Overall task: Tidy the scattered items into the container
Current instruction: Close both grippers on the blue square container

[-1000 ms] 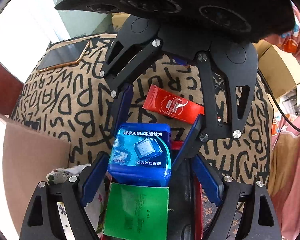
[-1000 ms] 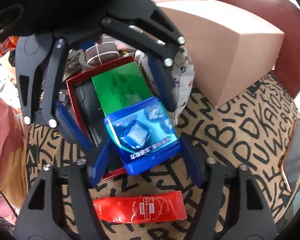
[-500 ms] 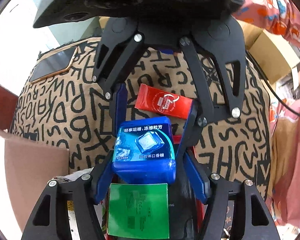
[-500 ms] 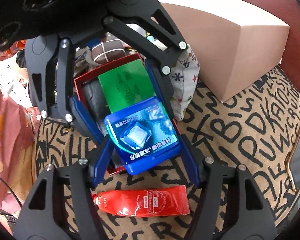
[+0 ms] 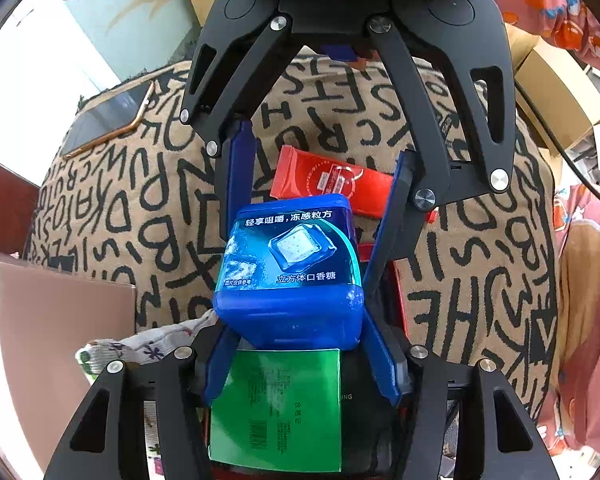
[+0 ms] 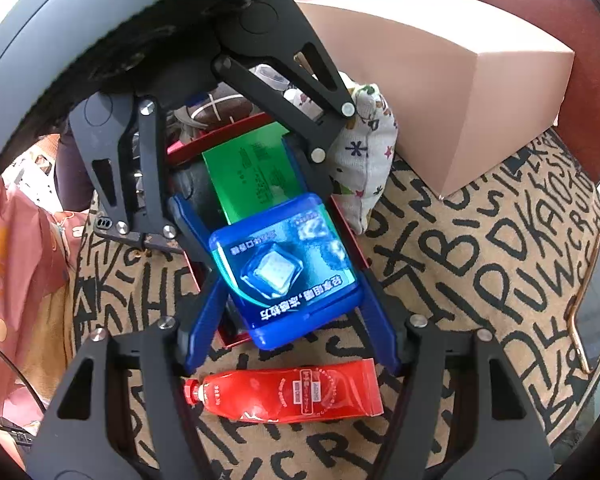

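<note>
A blue gum box is held from opposite sides by both grippers over the near end of a red tray. My left gripper is shut on the box; it also shows in the right wrist view. My right gripper is shut on it too, and shows in the left wrist view. The tray holds a green packet and a dark item. A red tube lies on the lettered cloth beyond the tray.
A pink cardboard box stands beside the tray, with a patterned cloth pouch between them. A phone with a gold rim lies at the cloth's far edge. Cardboard boxes stand off the table.
Both grippers have moved with the blue box a little further over the tray, toward the green packet. The red tube has stayed in place.
</note>
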`<move>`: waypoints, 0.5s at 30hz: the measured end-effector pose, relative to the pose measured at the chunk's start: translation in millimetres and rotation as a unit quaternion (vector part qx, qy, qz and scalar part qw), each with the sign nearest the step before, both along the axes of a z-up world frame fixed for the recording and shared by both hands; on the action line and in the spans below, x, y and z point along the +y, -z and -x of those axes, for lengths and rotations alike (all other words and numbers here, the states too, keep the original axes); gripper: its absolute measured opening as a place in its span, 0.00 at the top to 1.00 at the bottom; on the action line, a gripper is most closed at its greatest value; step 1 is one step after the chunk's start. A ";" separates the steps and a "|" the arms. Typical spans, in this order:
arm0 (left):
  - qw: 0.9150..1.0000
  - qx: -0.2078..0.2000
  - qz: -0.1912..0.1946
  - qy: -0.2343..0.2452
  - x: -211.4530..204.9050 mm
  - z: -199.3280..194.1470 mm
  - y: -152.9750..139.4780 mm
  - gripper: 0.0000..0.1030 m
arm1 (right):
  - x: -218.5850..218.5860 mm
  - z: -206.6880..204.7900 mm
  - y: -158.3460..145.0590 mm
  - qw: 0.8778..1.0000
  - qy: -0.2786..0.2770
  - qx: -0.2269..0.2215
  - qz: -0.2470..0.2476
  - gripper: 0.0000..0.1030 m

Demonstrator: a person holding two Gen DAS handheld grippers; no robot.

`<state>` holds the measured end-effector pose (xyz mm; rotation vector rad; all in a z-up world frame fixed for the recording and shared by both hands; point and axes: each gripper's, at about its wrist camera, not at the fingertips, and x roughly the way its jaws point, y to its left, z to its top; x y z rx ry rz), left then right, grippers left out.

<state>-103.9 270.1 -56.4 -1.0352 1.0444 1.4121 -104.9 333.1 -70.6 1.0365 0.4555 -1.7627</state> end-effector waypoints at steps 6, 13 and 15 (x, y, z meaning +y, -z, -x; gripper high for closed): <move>1.000 0.019 -0.017 -0.005 -10.2 -13.6 -21.5 0.42 | 9.1 4.6 -21.5 1.000 0.002 0.024 -0.004 0.35; 0.998 0.057 -0.028 -0.006 -24.7 -31.8 -56.4 0.42 | 4.2 0.8 -55.5 0.998 -0.004 0.057 -0.014 0.35; 0.997 0.073 -0.034 -0.008 -31.7 -34.6 -71.5 0.42 | -1.6 -3.4 -65.5 0.997 -0.005 0.069 -0.017 0.35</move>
